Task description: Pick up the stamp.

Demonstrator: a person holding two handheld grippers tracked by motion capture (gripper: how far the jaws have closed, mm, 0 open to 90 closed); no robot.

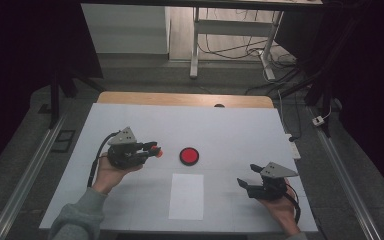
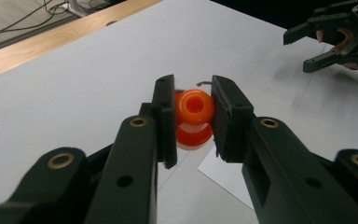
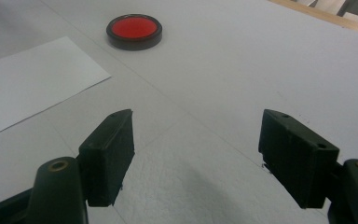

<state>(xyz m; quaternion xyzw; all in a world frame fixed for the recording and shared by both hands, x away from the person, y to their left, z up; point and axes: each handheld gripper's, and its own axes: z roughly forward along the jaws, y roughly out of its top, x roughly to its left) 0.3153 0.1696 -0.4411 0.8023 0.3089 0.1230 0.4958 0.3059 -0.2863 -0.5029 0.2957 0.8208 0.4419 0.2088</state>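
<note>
Left tool [image 1: 152, 149] at roughly 9 o'clock of the worktop [image 1: 230, 125], held in the person's left hand [image 1: 111, 172], raised off the surface, jaws pointing toward 3 o'clock. It is pinching an orange ring-shaped piece [image 2: 195, 106]; in the left gripper view the pads press on both its sides, with a second orange lobe just under the first.

Red disc with black rim [image 1: 189, 156] sits near the worktop's middle, just at 3 o'clock of the orange piece, apart from it. White paper sheet [image 1: 186, 196] lies flat at 6 o'clock of the disc, near, not touching.

Right tool [image 1: 247, 176] at about 4 o'clock, in the right hand [image 1: 280, 210], jaws spread wide with bare worktop between them, pointing toward 10 o'clock at the disc.
</note>
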